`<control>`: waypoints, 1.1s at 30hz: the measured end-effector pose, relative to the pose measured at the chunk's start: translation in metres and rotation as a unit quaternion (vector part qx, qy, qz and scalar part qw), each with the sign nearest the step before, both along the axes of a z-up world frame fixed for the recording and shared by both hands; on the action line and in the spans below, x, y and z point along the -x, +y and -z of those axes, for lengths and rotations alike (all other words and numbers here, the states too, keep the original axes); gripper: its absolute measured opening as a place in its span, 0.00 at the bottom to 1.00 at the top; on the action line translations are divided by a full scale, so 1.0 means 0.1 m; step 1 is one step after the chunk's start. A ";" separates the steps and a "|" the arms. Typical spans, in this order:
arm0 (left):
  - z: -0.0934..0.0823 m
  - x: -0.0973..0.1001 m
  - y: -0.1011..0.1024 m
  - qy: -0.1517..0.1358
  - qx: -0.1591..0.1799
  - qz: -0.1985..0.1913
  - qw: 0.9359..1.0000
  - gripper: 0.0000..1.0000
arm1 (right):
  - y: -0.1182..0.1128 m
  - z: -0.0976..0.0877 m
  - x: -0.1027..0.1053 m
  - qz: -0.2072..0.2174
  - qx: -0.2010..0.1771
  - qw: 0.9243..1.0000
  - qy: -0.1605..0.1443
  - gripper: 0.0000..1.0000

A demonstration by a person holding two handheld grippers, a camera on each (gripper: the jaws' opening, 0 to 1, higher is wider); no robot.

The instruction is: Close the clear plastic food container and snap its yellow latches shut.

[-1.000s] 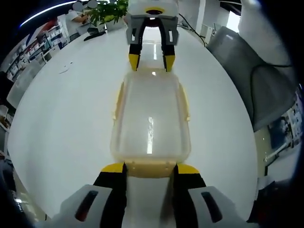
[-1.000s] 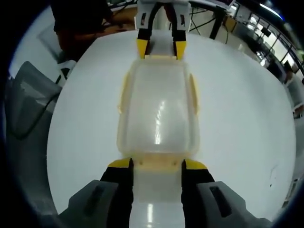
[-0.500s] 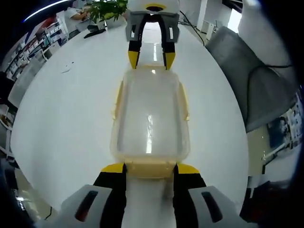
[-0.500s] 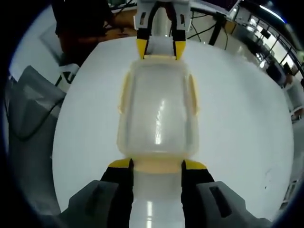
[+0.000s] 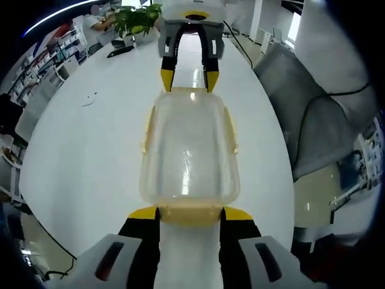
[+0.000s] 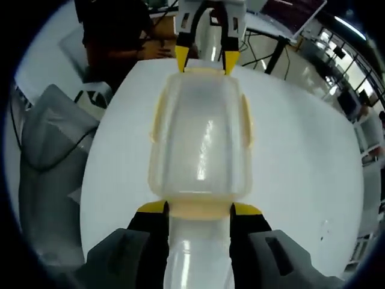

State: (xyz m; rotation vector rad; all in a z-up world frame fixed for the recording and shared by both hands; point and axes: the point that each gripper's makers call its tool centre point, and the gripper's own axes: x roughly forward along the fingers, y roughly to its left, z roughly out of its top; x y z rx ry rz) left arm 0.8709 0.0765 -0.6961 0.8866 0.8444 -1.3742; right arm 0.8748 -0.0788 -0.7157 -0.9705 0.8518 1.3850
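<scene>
The clear plastic food container point(image 5: 189, 150) with its lid on hangs above the white table point(image 5: 84, 150), held at both short ends. My left gripper point(image 5: 190, 212) is shut on the near yellow end latch point(image 5: 190, 215). The right gripper point(image 5: 185, 81) pinches the far end. In the right gripper view the same container point(image 6: 201, 138) runs away from my right gripper point(image 6: 198, 209), which is shut on its end latch, and the left gripper point(image 6: 204, 63) clamps the opposite end. The yellow side latches point(image 5: 146, 129) point(image 6: 245, 117) lie flat along the long sides.
A grey chair point(image 5: 319, 120) stands beside the table, and a potted plant point(image 5: 135, 18) sits at its far end. In the right gripper view a person in dark clothes point(image 6: 114, 30) is behind the table point(image 6: 301, 162), with a grey chair point(image 6: 48, 150) at its left edge.
The table looks smaller and farther off in both views while the container stays fixed between the jaws. Both grippers have risen with the container.
</scene>
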 end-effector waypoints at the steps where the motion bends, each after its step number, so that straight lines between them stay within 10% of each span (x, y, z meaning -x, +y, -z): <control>1: -0.04 0.00 -0.02 -0.002 0.000 0.000 1.000 0.32 | -0.01 -0.02 0.00 0.001 0.000 1.000 -0.001 0.35; 33: -0.33 -0.13 -1.05 -0.030 0.010 0.025 0.999 0.32 | -1.05 -0.33 -0.03 0.029 0.006 1.000 -0.008 0.35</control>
